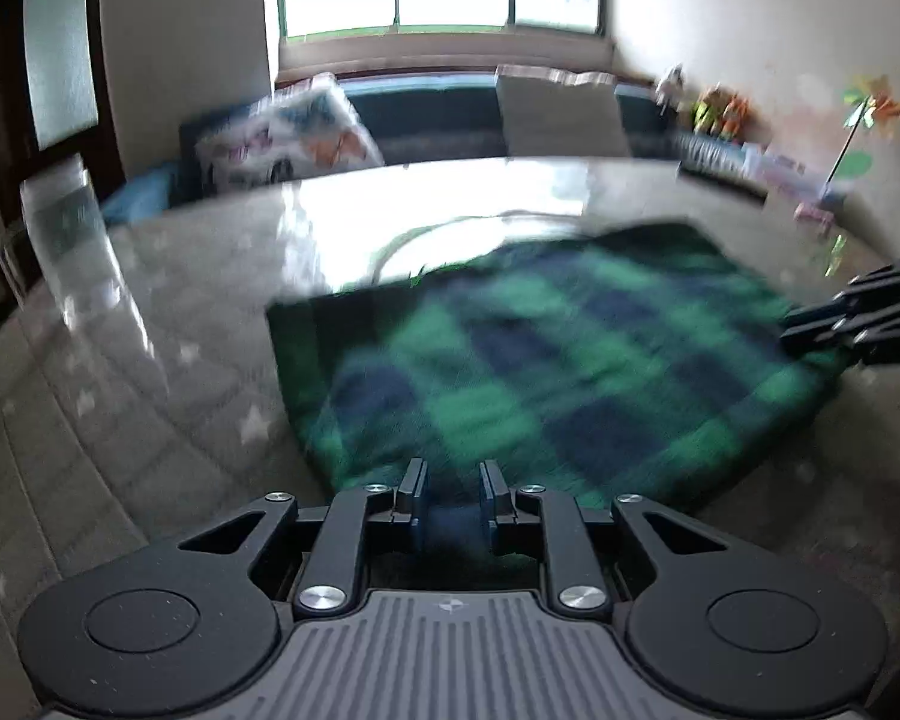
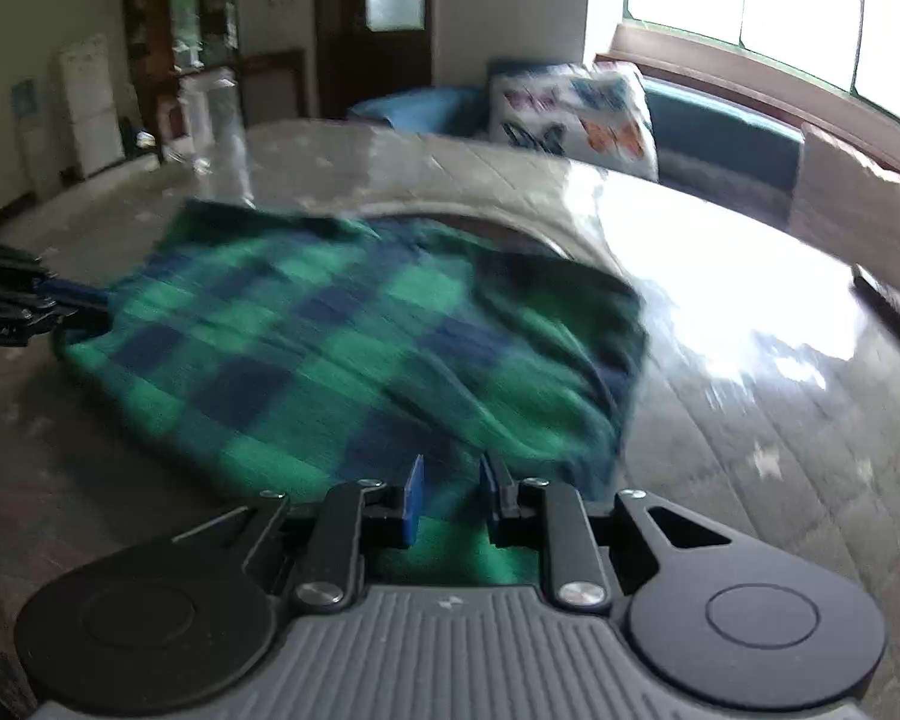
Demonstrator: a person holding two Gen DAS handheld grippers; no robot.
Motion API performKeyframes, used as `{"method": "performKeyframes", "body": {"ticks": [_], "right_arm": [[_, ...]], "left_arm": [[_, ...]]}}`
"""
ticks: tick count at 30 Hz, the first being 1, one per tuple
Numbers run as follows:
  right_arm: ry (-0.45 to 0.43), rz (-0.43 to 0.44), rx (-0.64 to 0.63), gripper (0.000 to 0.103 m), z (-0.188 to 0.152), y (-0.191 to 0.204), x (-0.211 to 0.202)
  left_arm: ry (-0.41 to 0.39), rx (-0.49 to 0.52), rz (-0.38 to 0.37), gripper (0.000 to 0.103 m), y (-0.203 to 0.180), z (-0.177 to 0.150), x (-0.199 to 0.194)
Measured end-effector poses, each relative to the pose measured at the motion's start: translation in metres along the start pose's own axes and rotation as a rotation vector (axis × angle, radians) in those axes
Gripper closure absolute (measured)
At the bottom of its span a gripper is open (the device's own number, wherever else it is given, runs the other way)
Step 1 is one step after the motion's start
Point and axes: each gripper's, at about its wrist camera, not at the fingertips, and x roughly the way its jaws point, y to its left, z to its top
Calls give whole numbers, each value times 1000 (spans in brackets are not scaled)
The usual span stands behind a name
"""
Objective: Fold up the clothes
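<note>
A green and navy checked garment (image 1: 540, 360) lies folded in a rough rectangle on the glossy table; it also shows in the right wrist view (image 2: 354, 348). My left gripper (image 1: 450, 480) sits at its near edge, with cloth between its narrowly parted fingers. It shows at the garment's left corner in the right wrist view (image 2: 60, 306). My right gripper (image 2: 450, 480) sits at the garment's other near edge, cloth between its fingers. It shows at the right edge of the left wrist view (image 1: 810, 330). Both frames are blurred by motion.
The table (image 1: 150, 360) has a quilted grey cover with white stars under a shiny sheet. A clear plastic jug (image 1: 60, 222) stands at its far left. Behind are a blue sofa (image 1: 438, 108) with a patterned cushion (image 1: 288, 138), a window and toys (image 1: 720, 108).
</note>
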Motion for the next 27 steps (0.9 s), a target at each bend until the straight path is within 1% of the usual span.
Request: {"method": "performKeyframes", "body": {"ticks": [1,3,6,9,12,17,19,21,24,27], "right_arm": [[11,-8,7,86,-2,-5,1],[6,-18,20,86,4,-12,-1],[-7,-26,40,84,14,-21,-2],[-24,4,74,83,34,-28,14],[-25,25,101,83,50,-35,35],[-13,27,130,82,62,-47,63],[-3,14,146,83,63,-54,71],[1,1,165,82,64,-62,75],[-9,-22,179,82,68,-67,74],[-33,15,177,82,78,-64,75]], "left_arm": [[14,-4,2,81,3,-2,3],[17,-20,-9,81,8,3,2],[-4,-3,7,81,10,19,6],[0,-5,21,81,14,34,22],[30,-34,21,81,23,48,45],[49,-58,43,81,39,64,76],[53,-78,63,81,49,67,84],[46,-101,61,83,54,71,84],[35,-132,56,83,61,77,84],[15,-120,33,83,56,83,86]]}}
